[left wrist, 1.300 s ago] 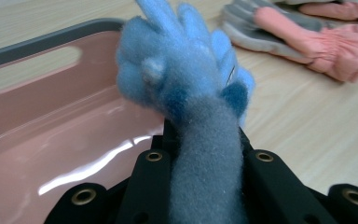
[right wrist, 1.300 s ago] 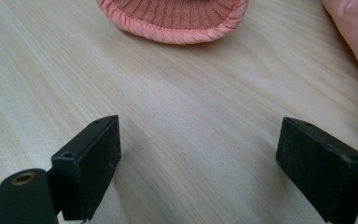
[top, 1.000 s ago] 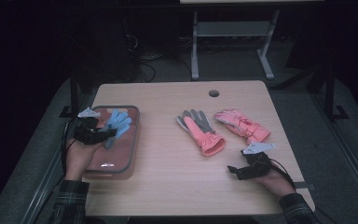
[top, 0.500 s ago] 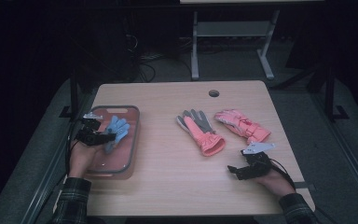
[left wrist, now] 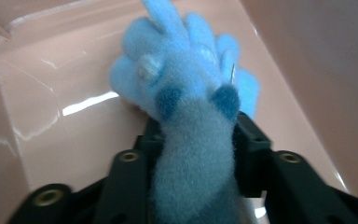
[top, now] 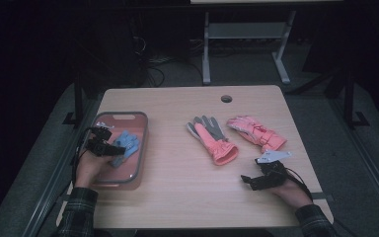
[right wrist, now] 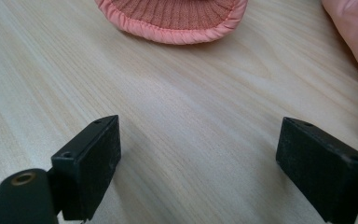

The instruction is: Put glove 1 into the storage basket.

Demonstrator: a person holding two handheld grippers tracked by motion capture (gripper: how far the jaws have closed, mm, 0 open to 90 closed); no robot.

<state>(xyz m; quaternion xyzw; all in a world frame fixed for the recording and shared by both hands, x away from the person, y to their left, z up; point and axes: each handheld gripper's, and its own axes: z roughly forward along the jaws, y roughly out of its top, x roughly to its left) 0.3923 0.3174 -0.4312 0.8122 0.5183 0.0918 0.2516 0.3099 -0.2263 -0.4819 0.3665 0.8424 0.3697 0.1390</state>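
My left gripper [top: 112, 147] sits in the pink plastic tray [top: 140, 143] w/ the fuzzy blue fleece glove [left wrist: 186, 88] between its jaws. They've just been opening, and the pads look barely touching the cuff, so I read it as let go. Glove's light, soft, floppy: I'd grab the cuff, not the fingers. Right gripper [right wrist: 200, 163] spread wide, empty, over the wooden table [right wrist: 191, 116].

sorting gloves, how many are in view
3: a blue glove in the bin between the left gripper's jaws, two pink gloves side by side mid-table. More could hide under it.
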